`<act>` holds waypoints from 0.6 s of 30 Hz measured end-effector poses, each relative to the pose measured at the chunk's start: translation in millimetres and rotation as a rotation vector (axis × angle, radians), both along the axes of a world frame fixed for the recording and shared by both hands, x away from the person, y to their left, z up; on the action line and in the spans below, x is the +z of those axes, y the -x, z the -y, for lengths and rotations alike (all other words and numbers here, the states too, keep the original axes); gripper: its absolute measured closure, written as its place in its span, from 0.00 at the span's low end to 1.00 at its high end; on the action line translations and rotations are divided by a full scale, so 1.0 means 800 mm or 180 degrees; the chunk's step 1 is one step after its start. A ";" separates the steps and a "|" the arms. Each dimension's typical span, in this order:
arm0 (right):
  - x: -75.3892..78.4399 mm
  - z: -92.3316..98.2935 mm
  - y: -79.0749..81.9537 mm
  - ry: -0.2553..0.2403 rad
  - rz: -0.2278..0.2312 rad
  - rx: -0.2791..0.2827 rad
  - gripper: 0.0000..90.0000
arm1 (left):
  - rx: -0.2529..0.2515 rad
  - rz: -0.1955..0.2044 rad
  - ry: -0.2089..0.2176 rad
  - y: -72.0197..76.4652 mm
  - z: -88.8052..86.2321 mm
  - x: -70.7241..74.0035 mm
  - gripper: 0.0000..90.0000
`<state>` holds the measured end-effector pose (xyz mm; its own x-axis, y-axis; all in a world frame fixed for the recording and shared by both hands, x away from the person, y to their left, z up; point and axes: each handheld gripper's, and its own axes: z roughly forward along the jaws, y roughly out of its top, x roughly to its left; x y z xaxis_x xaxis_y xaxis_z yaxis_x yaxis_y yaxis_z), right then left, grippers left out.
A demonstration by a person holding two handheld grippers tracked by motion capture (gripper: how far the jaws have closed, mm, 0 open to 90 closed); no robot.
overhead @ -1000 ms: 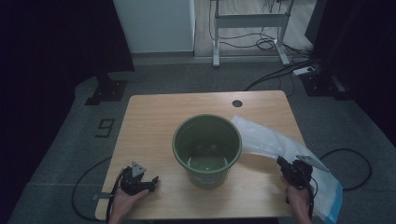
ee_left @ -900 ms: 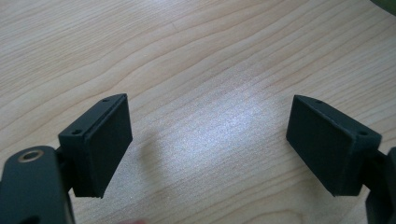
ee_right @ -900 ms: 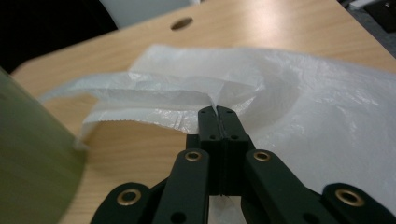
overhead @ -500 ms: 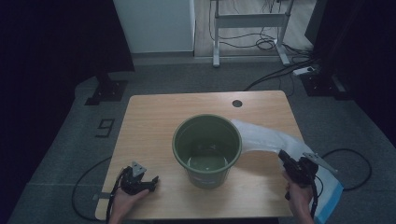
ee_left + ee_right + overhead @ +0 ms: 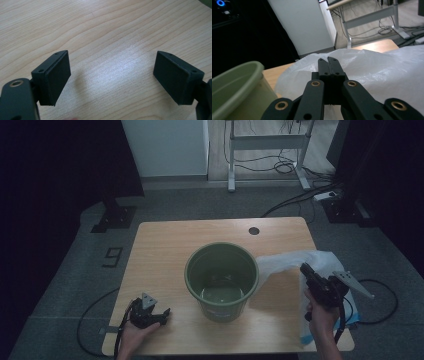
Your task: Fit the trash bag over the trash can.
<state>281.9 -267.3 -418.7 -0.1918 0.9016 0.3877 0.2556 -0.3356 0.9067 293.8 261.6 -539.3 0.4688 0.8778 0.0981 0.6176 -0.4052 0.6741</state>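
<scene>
- The bench (image 5: pixel 165 250) is pale wood or wood-look laminate, with fine wavy grain, smooth, with a soft sheen where light falls on it.
- The bin (image 5: pixel 222 275) looks like moulded green plastic, smooth and slightly glossy on its rim and inner floor.
- The bag (image 5: pixel 387 72) is thin, milky-white plastic film, crinkled, translucent and faintly shiny.
- The left tongs (image 5: pixel 112 77) look like matt black hard plastic, their flat pads dull and finely textured.
- The right tongs (image 5: pixel 328 63) are the same matt black material, with brass-coloured metal rings at the pivots.
</scene>
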 end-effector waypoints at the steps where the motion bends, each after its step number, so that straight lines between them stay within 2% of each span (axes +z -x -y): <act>1: 0.005 -0.002 0.000 0.0014 0.0025 0.0008 0.99 | -0.0003 0.0006 0.0000 0.000 0.000 0.000 0.16; 5: 0.019 -0.006 0.002 0.0032 0.0097 0.0029 0.99 | 0.0002 0.0006 0.0006 0.000 -0.001 0.001 0.16; 8: 0.042 -0.007 0.007 0.0012 0.0234 0.0045 0.99 | 0.0004 -0.0004 0.0002 0.000 -0.001 0.000 0.16; 11: 0.054 -0.007 0.010 0.0007 0.0301 0.0047 0.99 | 0.0001 -0.0006 0.0011 0.000 0.000 -0.001 0.16; 12: 0.066 -0.007 0.012 -0.0008 0.0362 0.0056 0.99 | -0.0012 -0.0005 0.0013 0.000 0.001 -0.001 0.16; 18: 0.087 -0.007 0.016 -0.0002 0.0468 0.0071 0.99 | -0.0017 -0.0024 -0.0001 -0.001 0.002 -0.002 0.16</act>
